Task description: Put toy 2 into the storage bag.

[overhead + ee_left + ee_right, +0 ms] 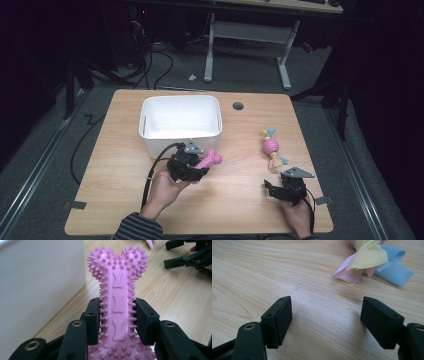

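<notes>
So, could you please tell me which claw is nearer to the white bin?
Left. The left claw holds the pink bone right beside the bin; the right claw sits open, well off to its right.

Pink spiked bone [118, 302]: lower end cut off by frame edge.

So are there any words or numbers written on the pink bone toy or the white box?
None can be read. The pink bone toy carries only raised little bone shapes and spikes, no letters. The white box is plain. The fabric toy and wooden table show no writing either.
</notes>
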`<action>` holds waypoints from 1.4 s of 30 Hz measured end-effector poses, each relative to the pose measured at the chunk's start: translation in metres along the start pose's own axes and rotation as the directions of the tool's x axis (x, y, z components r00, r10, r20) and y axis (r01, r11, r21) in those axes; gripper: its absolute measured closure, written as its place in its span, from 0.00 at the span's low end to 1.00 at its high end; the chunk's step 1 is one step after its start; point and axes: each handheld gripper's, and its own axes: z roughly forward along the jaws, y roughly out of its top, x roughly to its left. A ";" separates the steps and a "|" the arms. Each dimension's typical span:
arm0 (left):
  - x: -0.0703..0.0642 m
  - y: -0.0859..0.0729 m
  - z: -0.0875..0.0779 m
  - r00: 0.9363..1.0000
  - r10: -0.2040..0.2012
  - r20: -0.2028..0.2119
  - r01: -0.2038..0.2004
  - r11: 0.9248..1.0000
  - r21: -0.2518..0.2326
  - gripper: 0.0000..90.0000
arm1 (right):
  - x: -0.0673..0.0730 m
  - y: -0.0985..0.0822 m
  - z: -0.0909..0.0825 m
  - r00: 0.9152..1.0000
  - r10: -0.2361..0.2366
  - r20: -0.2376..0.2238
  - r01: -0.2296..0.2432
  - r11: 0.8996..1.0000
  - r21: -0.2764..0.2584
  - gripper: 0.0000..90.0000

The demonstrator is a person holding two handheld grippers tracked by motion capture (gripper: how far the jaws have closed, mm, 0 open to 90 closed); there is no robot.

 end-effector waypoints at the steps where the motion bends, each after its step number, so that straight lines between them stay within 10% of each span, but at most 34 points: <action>1: 0.002 0.000 -0.005 1.000 -0.004 -0.002 0.004 1.000 -0.011 0.66 | 0.000 0.000 0.000 1.000 0.000 0.000 0.000 1.000 0.000 0.28; 23: 0.041 0.013 -0.070 0.995 -0.068 -0.073 0.060 0.993 -0.106 0.66 | 0.000 0.000 0.000 1.000 -0.001 0.000 0.001 1.000 0.000 0.28; 42: 0.078 0.045 -0.072 0.987 -0.086 -0.138 0.074 0.993 -0.088 0.66 | 0.000 0.000 0.000 1.000 -0.001 -0.001 0.001 1.000 0.001 0.28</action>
